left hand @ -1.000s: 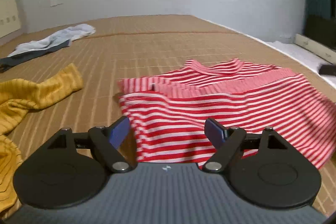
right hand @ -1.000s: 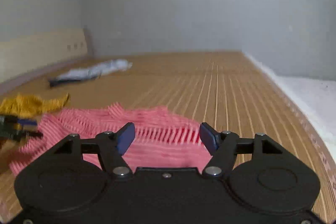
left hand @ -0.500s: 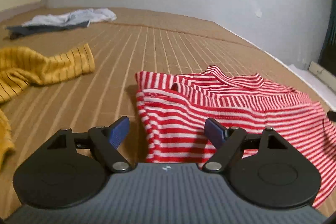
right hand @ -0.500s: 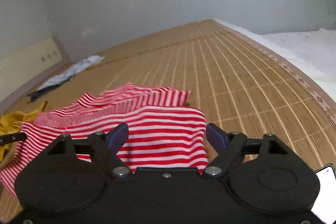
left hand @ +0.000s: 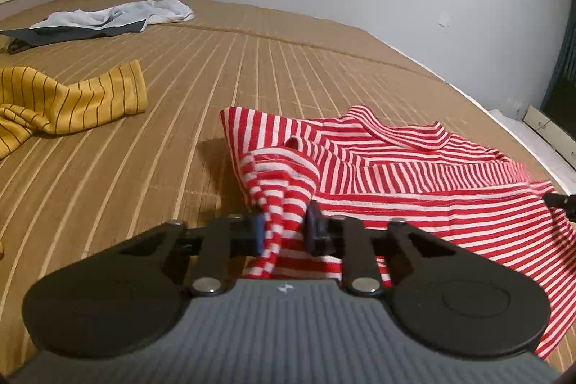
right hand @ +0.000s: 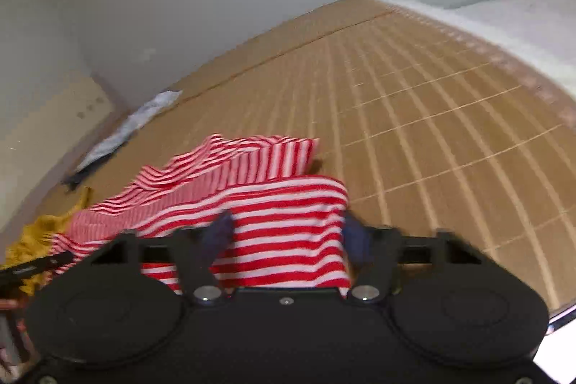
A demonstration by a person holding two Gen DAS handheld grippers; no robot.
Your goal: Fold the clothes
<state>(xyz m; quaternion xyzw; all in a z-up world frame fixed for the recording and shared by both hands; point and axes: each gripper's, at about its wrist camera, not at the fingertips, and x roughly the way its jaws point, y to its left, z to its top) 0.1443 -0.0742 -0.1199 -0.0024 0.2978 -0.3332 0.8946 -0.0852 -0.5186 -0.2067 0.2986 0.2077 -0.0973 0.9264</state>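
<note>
Red-and-white striped shirt (left hand: 414, 175) lies partly folded on the bamboo bed mat (left hand: 252, 71), its near hem bunched up at both near corners.

Risks, judged from here:
- Left gripper (left hand: 284, 229) has pinched a thick gather of cloth, several layers by the look; a lift could drag the under-layer too and undo the fold.
- Right gripper (right hand: 284, 233) is not yet tight; if raised now the cloth may slip out, and the hem would rise unevenly.
- Right view is blurred, so its contact is hard to confirm.

Grippers:
- Left: jaws have just closed, nearly together, pads pressing the shirt's near left corner.
- Right: jaws have just been closing, still moderately apart, the shirt's near right edge between them; grip unconfirmed.

Yellow striped garment (left hand: 64, 103) lies left of the shirt, well apart.
</note>
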